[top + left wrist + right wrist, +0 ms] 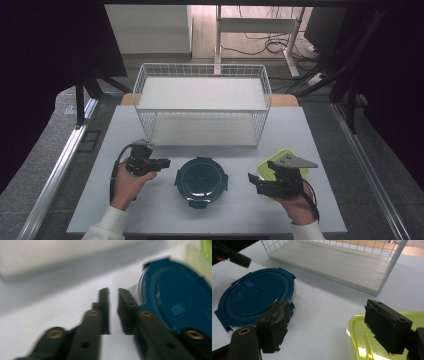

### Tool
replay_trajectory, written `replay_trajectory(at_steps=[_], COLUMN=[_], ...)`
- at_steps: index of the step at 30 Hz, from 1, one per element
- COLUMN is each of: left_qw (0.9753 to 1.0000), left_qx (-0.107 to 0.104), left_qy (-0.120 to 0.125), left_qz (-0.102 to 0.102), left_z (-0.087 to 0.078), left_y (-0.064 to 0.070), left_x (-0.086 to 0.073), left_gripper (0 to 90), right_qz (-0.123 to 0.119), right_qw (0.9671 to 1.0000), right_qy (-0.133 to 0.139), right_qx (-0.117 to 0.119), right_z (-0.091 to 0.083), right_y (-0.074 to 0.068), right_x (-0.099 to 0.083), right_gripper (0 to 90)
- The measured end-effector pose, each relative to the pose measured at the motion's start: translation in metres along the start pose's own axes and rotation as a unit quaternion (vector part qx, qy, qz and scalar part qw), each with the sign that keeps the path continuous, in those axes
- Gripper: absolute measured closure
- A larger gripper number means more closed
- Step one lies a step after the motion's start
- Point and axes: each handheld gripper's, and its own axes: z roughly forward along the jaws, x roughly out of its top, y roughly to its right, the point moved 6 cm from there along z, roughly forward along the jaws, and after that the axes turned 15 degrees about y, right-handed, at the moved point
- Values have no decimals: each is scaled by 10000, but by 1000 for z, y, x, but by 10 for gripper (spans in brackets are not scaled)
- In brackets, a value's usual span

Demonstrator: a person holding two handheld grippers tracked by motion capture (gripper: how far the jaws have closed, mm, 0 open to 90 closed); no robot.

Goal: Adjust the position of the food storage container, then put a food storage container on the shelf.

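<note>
My left gripper (113, 293), jaws nearly closed and empty, sits just beside the round dark-blue lidded container (201, 181); my right gripper (327, 322) is wide open, the container beyond one jaw and the yellow-green plastic lid (362, 340) under the other.

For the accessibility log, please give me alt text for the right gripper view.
The right gripper is open, its fingers spread above a white table, between a round blue lidded container and a lime-green container. A white wire basket stands beyond.
</note>
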Motion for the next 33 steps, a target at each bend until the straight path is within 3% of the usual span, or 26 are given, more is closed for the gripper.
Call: replay_trajectory(at_steps=[1, 2, 3, 5, 6, 9, 10, 13, 17, 20, 23, 33], left_qw=[10000, 9998, 9995, 9995, 9995, 9993, 9995, 9994, 9997, 9999, 9997, 9978], left_qx=[0, 81, 106, 72, -124, -143, -160, -176, -106, -38, -93, -451], left_qy=[0, 99, 186, 249, 297, 331, 267, 284, 218, 128, 154, 175], left_qz=[0, 183, 234, 196, 32, 10, 94, 130, 70, -37, -136, -450], left_z=[0, -6, -9, -11, -13, -15, -17, -21, -23, -23, -24, -27], left_y=[0, 5, 6, 8, 11, 14, 18, 20, 18, 16, 16, 14], left_x=[0, 5, 7, 8, 10, 12, 11, 12, 9, 4, 3, 0], left_gripper=[687, 596, 504, 375, 329, 247, 234, 224, 201, 183, 168, 141], right_qz=[28, 72, 91, 120, 145, 163, 280, 258, 233, 398, 705, 1053], right_qw=[10000, 10000, 9999, 9999, 9998, 9998, 9995, 9994, 9994, 9989, 9971, 9928], right_qy=[34, 52, 59, 77, 89, 49, -22, -39, -3, -20, -12, -204], right_qx=[15, 26, 25, 12, 45, 80, 159, 207, 241, 252, 289, 534], right_z=[0, 0, 0, 1, 1, 3, 4, 3, 3, 3, 6, 20], right_y=[-1, -1, -1, -2, -3, -4, -4, -6, -8, -7, -7, -20], right_x=[1, 2, 3, 4, 5, 4, 2, 4, 6, 6, 7, -2], right_gripper=[191, 188, 186, 186, 186, 187, 190, 193, 192, 186, 179, 158])
